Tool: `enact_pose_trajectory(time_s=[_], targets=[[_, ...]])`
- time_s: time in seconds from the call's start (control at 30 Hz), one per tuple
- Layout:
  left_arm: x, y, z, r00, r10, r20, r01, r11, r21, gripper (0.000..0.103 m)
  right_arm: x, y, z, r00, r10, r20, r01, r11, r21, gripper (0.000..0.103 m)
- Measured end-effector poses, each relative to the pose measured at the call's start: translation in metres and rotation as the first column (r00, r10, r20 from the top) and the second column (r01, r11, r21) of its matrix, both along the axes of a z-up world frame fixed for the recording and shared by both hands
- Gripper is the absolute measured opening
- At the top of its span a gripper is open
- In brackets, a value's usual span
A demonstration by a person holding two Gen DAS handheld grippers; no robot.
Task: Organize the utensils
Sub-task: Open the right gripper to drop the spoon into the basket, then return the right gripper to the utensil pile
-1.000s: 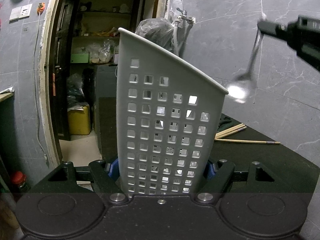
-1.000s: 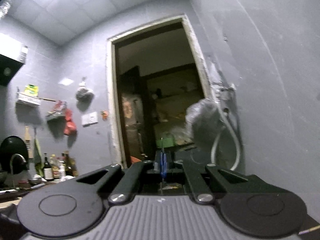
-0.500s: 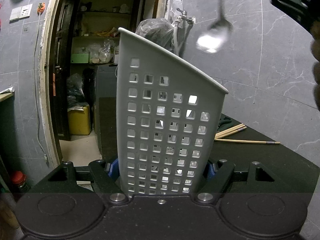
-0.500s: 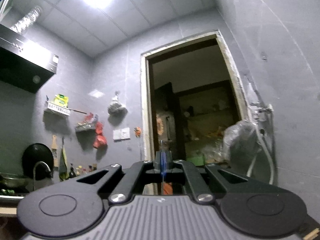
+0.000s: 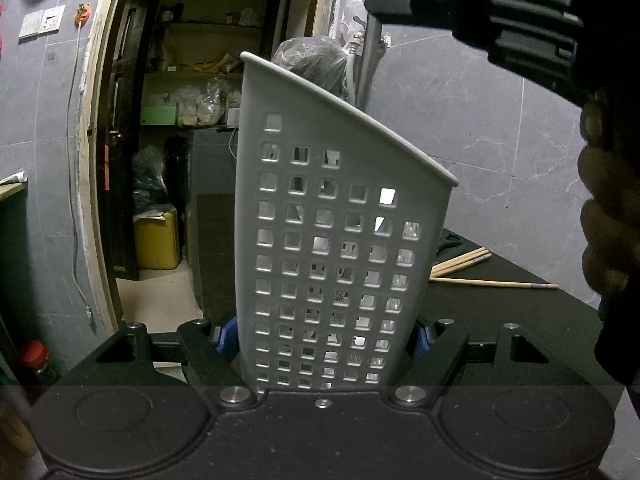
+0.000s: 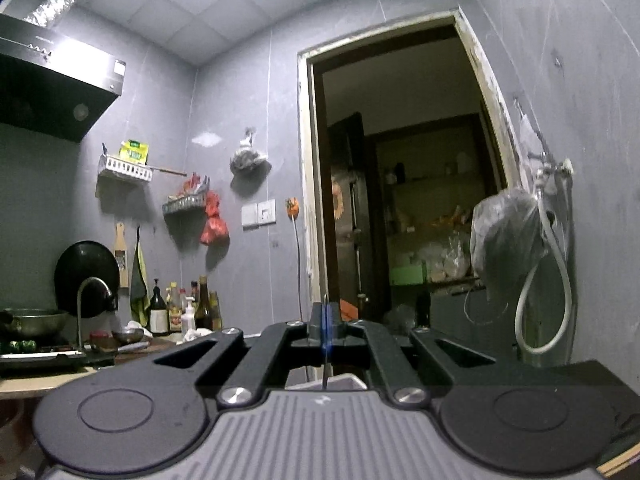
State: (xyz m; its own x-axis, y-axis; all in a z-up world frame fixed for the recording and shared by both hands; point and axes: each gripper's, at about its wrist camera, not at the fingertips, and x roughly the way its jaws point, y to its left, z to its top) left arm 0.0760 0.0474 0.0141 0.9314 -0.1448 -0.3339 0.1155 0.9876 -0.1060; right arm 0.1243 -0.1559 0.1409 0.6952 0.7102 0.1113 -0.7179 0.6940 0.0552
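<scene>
My left gripper (image 5: 322,340) is shut on a grey perforated utensil holder (image 5: 332,220) and holds it upright on the dark table (image 5: 520,312). My right gripper (image 6: 326,332) is shut on a metal spoon (image 6: 325,360), held edge-on with its handle hanging down. In the left wrist view the right gripper (image 5: 372,4) is above the holder, and the spoon's handle (image 5: 370,64) goes down behind the holder's rim. The spoon's bowl is hidden. The holder's white rim (image 6: 340,382) shows just below my right fingers.
Several wooden chopsticks (image 5: 472,270) lie on the table right of the holder. A grey tiled wall (image 5: 480,120) is close behind. An open doorway (image 5: 180,140) leads to a storeroom. A tap with hose and a plastic bag (image 6: 508,240) hang on the wall.
My right gripper has swung the spoon up from the right, over the holder, and lowered it behind the rim. The left gripper and holder have not moved.
</scene>
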Motion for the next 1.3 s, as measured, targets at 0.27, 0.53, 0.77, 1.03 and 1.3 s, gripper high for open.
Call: enact_pose_trajectory(time_s=[0.27, 0.53, 0.77, 1.03, 1.3], targets=[[0.001, 0.0, 0.0, 1.0, 0.004, -0.002, -0.004, 1.0, 0.003, 0.078, 0.002, -0.002, -0.007, 1.0, -0.004, -0.021, 0.004, 1.0, -0.015, 0.001], [0.001, 0.001, 0.0, 1.0, 0.002, -0.003, -0.002, 1.0, -0.002, 0.078, 0.008, -0.029, -0.003, 0.994, -0.101, -0.037, 0.103, 0.993, 0.048, 0.021], [0.001, 0.001, 0.0, 1.0, 0.002, -0.003, -0.002, 1.0, -0.001, 0.078, 0.027, -0.07, -0.009, 0.961, -0.251, -0.118, 0.26, 0.963, 0.067, 0.059], [0.001, 0.001, 0.0, 1.0, 0.002, -0.003, -0.002, 1.0, -0.001, 0.078, 0.044, -0.084, -0.036, 0.914, -0.334, -0.232, 0.346, 0.938, 0.015, 0.103], [0.001, 0.001, 0.0, 1.0, 0.001, -0.003, -0.001, 1.0, -0.002, 0.078, 0.072, -0.071, -0.065, 0.847, -0.409, -0.339, 0.367, 0.912, -0.182, 0.103]])
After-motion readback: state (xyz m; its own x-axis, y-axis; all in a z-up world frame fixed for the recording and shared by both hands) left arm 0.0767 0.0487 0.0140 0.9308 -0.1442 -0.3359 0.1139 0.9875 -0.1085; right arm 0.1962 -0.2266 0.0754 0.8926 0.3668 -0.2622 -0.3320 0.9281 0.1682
